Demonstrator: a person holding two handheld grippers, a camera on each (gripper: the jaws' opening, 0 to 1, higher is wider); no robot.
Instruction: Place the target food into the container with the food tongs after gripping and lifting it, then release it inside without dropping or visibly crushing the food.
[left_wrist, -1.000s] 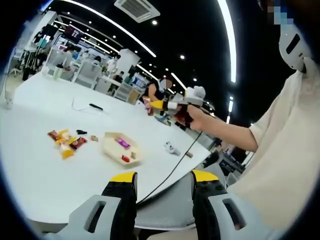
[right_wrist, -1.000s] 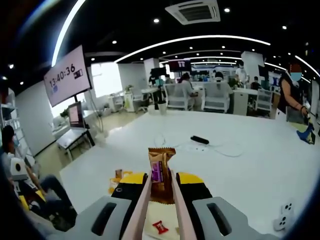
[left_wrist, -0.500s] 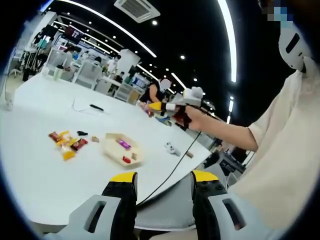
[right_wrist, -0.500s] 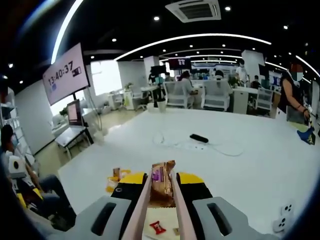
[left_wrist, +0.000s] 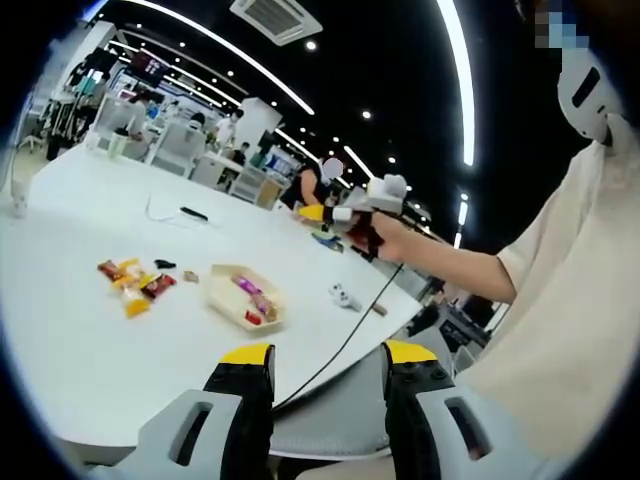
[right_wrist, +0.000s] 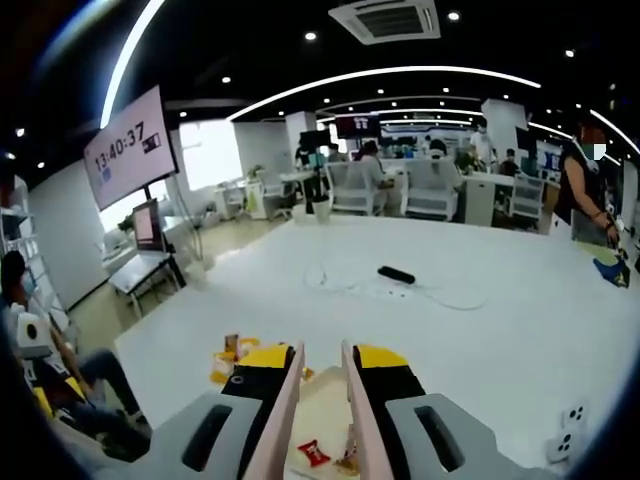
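Nearest in the right gripper view, the right gripper (right_wrist: 320, 400) holds pink tongs (right_wrist: 283, 420) whose arms stand spread with nothing between them — the release step looks done. Just below, the tray (right_wrist: 322, 408) holds a red-wrapped candy (right_wrist: 314, 454) and a brown snack packet (right_wrist: 350, 460), the target food. The next move, I judge, calls for lifting the tongs clear without snagging the tray. In the left gripper view the left gripper (left_wrist: 327, 385) hangs idle off the table (left_wrist: 90, 350), jaws apart; farther off lie loose snacks (left_wrist: 132, 286).
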